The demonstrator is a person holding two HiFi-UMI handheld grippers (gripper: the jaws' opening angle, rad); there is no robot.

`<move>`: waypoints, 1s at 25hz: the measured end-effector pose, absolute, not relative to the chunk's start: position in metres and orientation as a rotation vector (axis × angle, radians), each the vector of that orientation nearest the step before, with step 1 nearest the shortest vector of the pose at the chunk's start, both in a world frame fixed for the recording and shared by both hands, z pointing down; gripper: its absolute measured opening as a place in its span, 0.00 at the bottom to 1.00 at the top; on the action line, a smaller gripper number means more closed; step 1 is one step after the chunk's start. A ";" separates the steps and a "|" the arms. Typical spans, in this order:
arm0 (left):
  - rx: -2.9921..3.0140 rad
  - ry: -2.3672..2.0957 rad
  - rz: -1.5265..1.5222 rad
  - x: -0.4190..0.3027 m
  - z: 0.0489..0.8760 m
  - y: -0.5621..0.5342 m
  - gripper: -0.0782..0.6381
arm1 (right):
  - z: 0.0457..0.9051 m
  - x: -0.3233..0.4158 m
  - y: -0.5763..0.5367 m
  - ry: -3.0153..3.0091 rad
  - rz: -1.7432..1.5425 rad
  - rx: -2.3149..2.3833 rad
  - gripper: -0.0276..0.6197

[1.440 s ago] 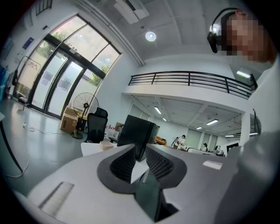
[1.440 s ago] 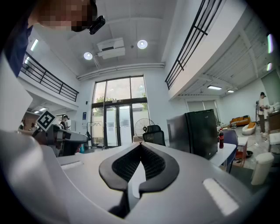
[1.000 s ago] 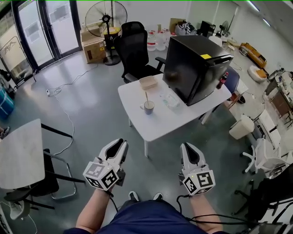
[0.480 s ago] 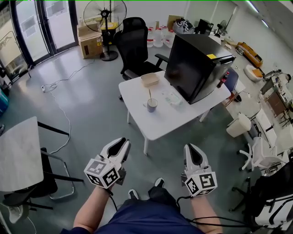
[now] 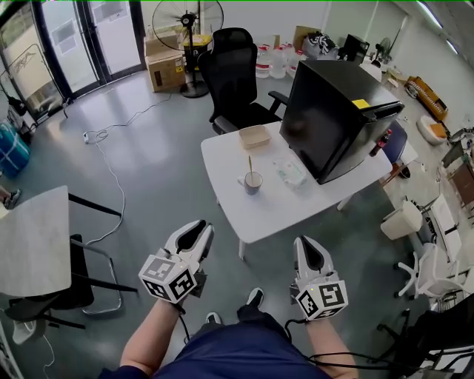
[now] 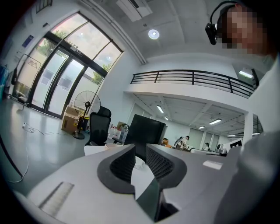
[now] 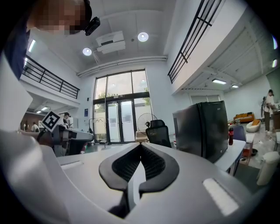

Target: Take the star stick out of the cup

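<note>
A dark cup [image 5: 253, 181] stands on the white table [image 5: 296, 203] in the head view, with a thin stick [image 5: 250, 164] rising from it; the stick's top is too small to make out. My left gripper [image 5: 207, 229] and right gripper [image 5: 305, 240] hang low in front of me, well short of the table and apart from the cup. The right gripper [image 7: 140, 145] has its jaws pressed together on nothing. The left gripper [image 6: 140, 147] holds nothing, with only a sliver between its tips. Neither gripper view shows the cup.
A black fridge [image 5: 337, 111] stands on the table's right part, with a shallow tan tray [image 5: 255, 136] and a clear packet [image 5: 290, 174] near the cup. Behind are a black office chair [image 5: 233, 74], a fan [image 5: 187, 18] and a cardboard box [image 5: 167, 70]. Another table [image 5: 29, 244] is at left.
The table and cup have drifted slightly right and lower in the head view as the view shifted. Both grippers keep the same pose and the same jaw state.
</note>
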State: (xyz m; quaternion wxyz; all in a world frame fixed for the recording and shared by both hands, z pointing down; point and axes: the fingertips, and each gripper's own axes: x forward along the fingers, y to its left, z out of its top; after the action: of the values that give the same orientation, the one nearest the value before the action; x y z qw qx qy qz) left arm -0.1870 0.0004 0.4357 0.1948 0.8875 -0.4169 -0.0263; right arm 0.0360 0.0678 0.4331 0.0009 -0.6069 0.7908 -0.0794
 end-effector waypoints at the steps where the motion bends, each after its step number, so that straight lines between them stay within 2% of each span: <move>1: 2.483 -1.183 -0.074 -0.180 0.435 -0.005 0.22 | 0.434 0.041 0.061 2.495 -0.256 -1.888 0.05; 11: 2.460 -1.343 -0.021 -0.132 0.432 -0.042 0.22 | 0.440 0.094 0.005 2.571 -0.302 -1.762 0.05; 25: 2.366 -1.414 0.041 -0.120 0.452 -0.071 0.22 | 0.460 0.124 -0.033 2.581 -0.369 -1.722 0.05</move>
State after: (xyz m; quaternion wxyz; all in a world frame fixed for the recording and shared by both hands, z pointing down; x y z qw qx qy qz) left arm -0.1201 -0.0711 0.4522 0.1913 0.8424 -0.5036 0.0145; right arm 0.1241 -0.0333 0.4601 0.0084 -0.5511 0.8260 -0.1182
